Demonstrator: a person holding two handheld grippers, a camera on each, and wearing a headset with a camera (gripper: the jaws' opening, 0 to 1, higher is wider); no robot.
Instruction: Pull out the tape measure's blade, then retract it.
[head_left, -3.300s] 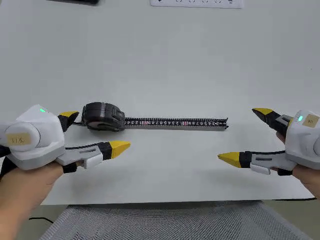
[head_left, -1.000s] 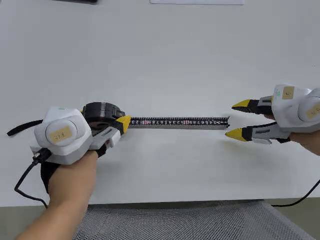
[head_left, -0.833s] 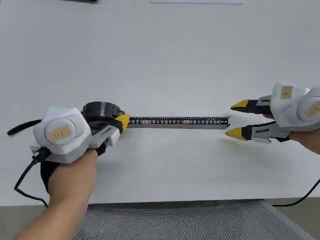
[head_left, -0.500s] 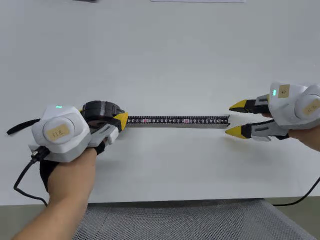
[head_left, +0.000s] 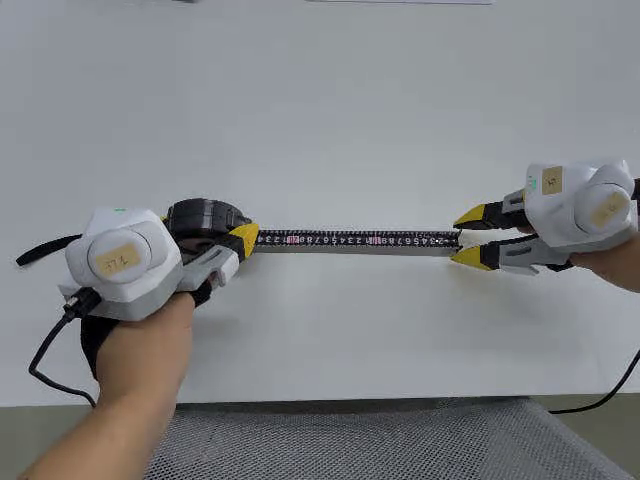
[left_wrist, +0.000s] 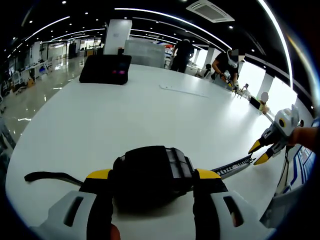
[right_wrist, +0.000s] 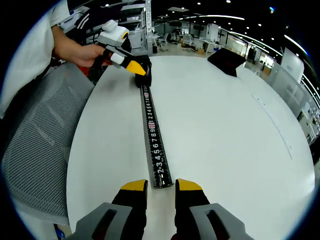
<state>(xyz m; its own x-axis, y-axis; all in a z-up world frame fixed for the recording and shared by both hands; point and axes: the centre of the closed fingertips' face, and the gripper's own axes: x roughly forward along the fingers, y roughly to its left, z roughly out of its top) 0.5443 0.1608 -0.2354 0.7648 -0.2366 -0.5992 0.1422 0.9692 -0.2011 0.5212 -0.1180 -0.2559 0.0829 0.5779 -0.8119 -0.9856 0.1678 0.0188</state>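
Both aimed inward, L claw (left_wrist: 152, 176) grips tape measure (head_left: 205, 218), R claw (head_left: 468, 236) at blade (head_left: 350, 240)

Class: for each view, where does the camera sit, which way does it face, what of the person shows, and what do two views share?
Head view: headset, facing down at the table; a forearm shows.
Left gripper view: on the left gripper, facing the tape measure between its jaws.
Right gripper view: on the right gripper, facing along the blade; a hand shows.
Shared: all show the blade.
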